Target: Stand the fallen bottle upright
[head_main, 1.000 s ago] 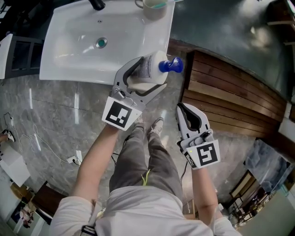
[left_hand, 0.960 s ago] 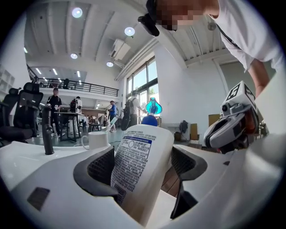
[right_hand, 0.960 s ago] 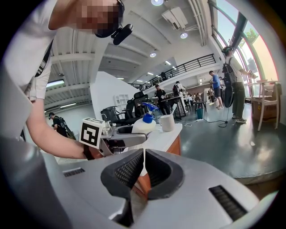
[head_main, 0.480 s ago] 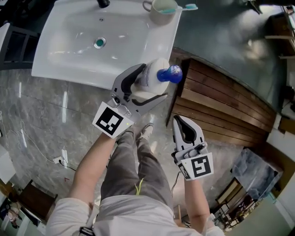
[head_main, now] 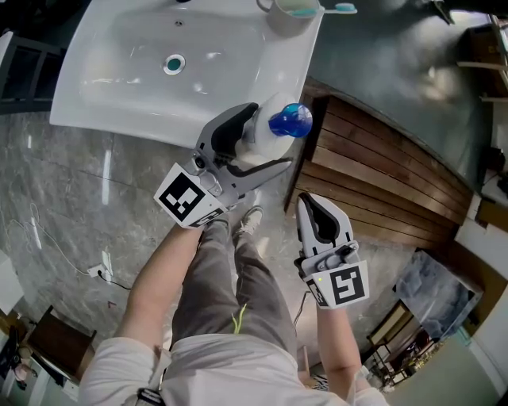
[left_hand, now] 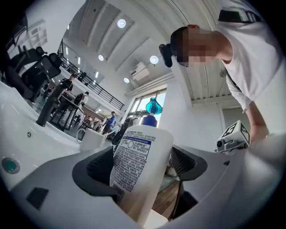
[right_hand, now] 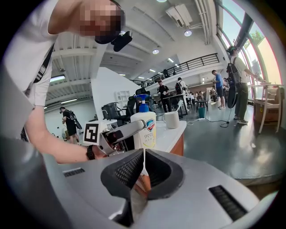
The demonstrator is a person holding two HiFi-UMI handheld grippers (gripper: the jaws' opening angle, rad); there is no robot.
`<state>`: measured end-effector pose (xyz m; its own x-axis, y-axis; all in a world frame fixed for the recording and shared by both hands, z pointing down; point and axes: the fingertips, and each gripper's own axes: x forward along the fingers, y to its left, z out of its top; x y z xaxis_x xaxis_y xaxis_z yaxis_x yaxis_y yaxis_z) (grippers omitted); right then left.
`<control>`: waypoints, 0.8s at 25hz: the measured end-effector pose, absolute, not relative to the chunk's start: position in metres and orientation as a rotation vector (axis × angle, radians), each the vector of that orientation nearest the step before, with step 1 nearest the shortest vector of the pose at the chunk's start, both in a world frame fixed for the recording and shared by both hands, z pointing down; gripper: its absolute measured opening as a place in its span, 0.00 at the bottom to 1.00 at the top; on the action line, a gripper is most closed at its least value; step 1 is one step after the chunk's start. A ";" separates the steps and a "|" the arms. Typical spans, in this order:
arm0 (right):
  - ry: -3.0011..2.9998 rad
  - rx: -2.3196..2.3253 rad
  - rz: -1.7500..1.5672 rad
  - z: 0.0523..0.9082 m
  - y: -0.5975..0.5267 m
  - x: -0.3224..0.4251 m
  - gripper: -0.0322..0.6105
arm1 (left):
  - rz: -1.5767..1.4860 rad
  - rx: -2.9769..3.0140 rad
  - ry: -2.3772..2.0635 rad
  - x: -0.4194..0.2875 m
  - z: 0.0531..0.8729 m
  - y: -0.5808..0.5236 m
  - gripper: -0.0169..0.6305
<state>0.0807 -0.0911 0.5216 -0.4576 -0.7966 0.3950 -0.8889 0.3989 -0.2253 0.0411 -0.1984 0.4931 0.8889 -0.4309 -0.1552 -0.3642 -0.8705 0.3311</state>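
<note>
A white bottle [head_main: 260, 136] with a blue pump cap [head_main: 290, 120] stands nearly upright at the basin's near right corner. My left gripper [head_main: 268, 136] is shut on its body from the side. In the left gripper view the printed bottle [left_hand: 138, 161] fills the gap between the dark pads, blue cap [left_hand: 153, 106] on top. My right gripper [head_main: 311, 202] hangs lower right, shut and holding nothing, apart from the bottle. The right gripper view shows the bottle [right_hand: 144, 127] upright, with the left gripper [right_hand: 117, 133] on it. The bottle's base is hidden.
A white wash basin [head_main: 119, 87] with a drain lies at the upper left. A mug [head_main: 290, 14] holding a toothbrush stands on its far right rim. Wooden slats [head_main: 381, 174] run under the dark counter [head_main: 389, 63] at the right. The floor is grey marble.
My left gripper has turned the bottle from lying with its cap pointing right to nearly upright, cap towards the head camera. The right gripper has barely moved.
</note>
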 end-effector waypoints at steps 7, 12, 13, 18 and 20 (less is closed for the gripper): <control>-2.423 1.502 0.609 0.525 -0.089 0.073 0.11 | -0.311 2.790 -0.526 0.039 0.495 -0.193 0.68; -2.424 1.510 0.607 0.524 -0.088 0.067 0.11 | -0.290 2.798 -0.522 0.035 0.497 -0.193 0.68; -2.423 1.511 0.609 0.525 -0.087 0.067 0.11 | -0.289 2.796 -0.523 0.035 0.497 -0.193 0.68; -2.418 1.507 0.617 0.526 -0.079 0.061 0.11 | -0.283 2.802 -0.521 0.030 0.495 -0.188 0.68; -2.422 1.506 0.610 0.525 -0.077 0.055 0.11 | -0.275 2.815 -0.526 0.025 0.494 -0.186 0.68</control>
<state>0.0546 -0.0768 0.5246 -0.4483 -0.8002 0.3984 -0.8934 0.3871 -0.2280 0.0249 -0.1856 0.4942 0.9164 -0.3765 -0.1358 -0.3266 -0.8995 0.2902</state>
